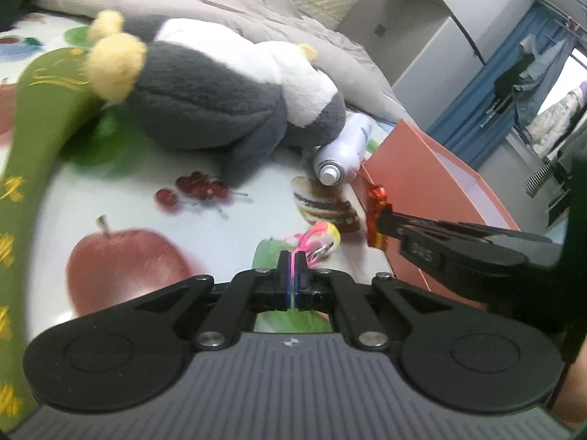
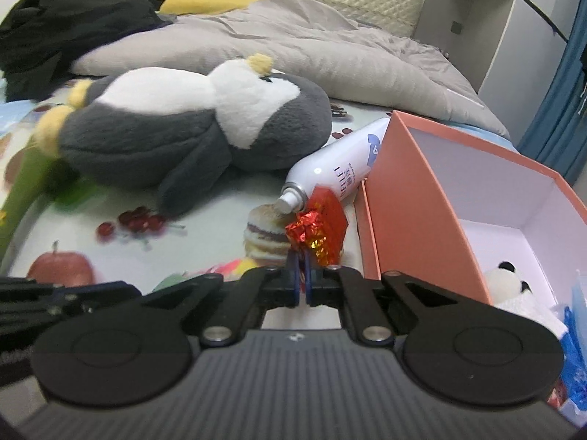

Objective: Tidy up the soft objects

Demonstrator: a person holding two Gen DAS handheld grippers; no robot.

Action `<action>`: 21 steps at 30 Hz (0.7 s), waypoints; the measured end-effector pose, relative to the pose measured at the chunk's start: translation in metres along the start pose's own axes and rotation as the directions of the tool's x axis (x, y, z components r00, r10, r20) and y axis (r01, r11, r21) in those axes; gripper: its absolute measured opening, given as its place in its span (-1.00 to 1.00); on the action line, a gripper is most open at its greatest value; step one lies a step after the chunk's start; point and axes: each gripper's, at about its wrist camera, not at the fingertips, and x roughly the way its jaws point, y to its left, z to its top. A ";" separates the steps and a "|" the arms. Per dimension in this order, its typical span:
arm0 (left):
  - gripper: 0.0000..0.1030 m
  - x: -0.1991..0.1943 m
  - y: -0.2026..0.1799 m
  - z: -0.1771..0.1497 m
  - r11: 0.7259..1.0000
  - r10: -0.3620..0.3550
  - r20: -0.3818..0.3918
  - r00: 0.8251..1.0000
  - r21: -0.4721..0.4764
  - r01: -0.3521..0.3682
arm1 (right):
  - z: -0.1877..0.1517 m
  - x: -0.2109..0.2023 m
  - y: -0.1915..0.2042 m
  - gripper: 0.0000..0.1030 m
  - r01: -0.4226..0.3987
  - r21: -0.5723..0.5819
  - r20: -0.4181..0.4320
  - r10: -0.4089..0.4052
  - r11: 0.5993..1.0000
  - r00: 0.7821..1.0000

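Bed covered by a fruit-print sheet [image 1: 205, 242], seen from two handheld grippers. Left gripper [image 1: 292, 260] pressed together, pinching a thin pink strap of a small pink-and-yellow toy [image 1: 323, 236], lying just ahead of the fingertips. Right gripper [image 2: 301, 262] also closed, pinching a crumpled red-and-gold foil packet [image 2: 319, 231], held just beside the outer wall of an open salmon-pink box [image 2: 418, 198]. Inside the box, at lower right, a small panda plush [image 2: 508, 280]. White spray can [image 2: 330, 168] on its side, touching the box and near a large grey-and-white penguin plush [image 2: 198, 128] lying on the sheet. Behind, a rumpled grey duvet [image 2: 301, 44]. At far left, a green cloth with gold lettering [image 1: 33, 117].
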 end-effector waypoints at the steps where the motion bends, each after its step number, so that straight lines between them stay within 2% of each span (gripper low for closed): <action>1: -0.97 -0.004 0.000 -0.002 1.000 0.003 0.002 1.000 -0.008 -0.003 | -0.002 -0.005 0.000 -0.91 -0.003 -0.006 0.002 0.003 1.000 1.000; 5: -0.96 -0.013 -0.004 -0.010 1.000 -0.005 0.006 1.000 0.002 0.005 | -0.019 -0.023 0.002 -0.91 -0.013 -0.033 -0.005 0.013 0.999 1.000; 9: -0.91 0.001 -0.007 -0.005 1.000 -0.008 -0.014 1.000 0.017 0.008 | -0.035 -0.035 0.004 -0.92 -0.033 -0.049 -0.018 0.032 0.998 0.999; 11: -0.65 0.009 -0.009 0.001 0.999 0.001 -0.036 0.999 0.034 0.000 | -0.040 -0.040 0.006 -0.92 -0.038 -0.056 -0.019 0.037 0.998 0.999; 13: -0.03 0.018 -0.017 0.007 0.994 0.052 -0.027 0.998 0.100 -0.049 | -0.045 -0.045 0.007 -0.92 -0.045 -0.060 -0.020 0.044 0.997 0.999; 14: 0.05 0.021 -0.023 0.009 0.988 0.070 -0.019 0.997 0.139 -0.067 | -0.047 -0.047 0.006 -0.92 -0.047 -0.062 -0.022 0.046 0.997 0.999; 17: 0.19 0.031 -0.032 0.017 0.981 0.029 -0.023 0.999 0.192 -0.024 | -0.053 -0.051 0.005 -0.92 -0.063 -0.064 -0.026 0.061 0.996 0.998; 21: 0.22 0.052 -0.043 0.023 0.969 0.039 -0.046 0.998 0.248 -0.026 | -0.059 -0.051 0.005 -0.92 -0.076 -0.069 -0.032 0.074 0.995 0.997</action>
